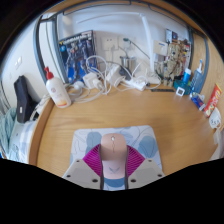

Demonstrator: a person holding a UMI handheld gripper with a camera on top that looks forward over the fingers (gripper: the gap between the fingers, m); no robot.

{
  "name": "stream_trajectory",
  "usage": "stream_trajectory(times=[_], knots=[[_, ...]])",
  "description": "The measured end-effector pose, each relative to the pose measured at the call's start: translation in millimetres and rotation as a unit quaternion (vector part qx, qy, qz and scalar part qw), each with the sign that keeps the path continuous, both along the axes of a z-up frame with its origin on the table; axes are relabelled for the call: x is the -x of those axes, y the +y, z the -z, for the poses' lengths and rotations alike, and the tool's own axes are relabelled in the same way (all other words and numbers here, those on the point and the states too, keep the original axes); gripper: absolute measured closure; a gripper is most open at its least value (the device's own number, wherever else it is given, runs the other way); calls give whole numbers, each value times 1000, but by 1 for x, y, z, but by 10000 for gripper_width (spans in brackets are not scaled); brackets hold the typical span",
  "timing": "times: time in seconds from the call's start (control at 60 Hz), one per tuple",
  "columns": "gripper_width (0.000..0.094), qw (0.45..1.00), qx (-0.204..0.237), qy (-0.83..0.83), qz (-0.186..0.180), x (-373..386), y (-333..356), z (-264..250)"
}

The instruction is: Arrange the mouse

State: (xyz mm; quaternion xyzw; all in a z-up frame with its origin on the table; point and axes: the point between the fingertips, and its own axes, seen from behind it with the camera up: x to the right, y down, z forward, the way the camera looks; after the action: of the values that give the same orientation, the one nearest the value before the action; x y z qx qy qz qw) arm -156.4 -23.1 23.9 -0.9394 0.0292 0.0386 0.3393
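A pale pink mouse sits between my gripper's two fingers, its nose pointing away from me. The magenta pads press against both of its sides, so the gripper is shut on it. Under and just beyond the mouse lies a light blue and white patterned mouse mat on the wooden table. I cannot tell whether the mouse rests on the mat or is held just above it.
A white bottle with a red cap and a black object stand at the far left. Tangled white cables and a power strip lie at the back, before a blue box. Orange packets sit far right.
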Motion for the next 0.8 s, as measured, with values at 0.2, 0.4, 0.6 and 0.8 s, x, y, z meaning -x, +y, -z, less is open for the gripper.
stream_trajectory(times=[0.2, 0.4, 0.6, 0.8], knots=[[623, 1000, 15, -22, -12, 5, -16, 33], [512, 1000, 26, -12, 8, 5, -17, 35], [139, 1000, 23, -10, 16, 3, -11, 6], [90, 999, -30, -15, 1, 10, -6, -88]])
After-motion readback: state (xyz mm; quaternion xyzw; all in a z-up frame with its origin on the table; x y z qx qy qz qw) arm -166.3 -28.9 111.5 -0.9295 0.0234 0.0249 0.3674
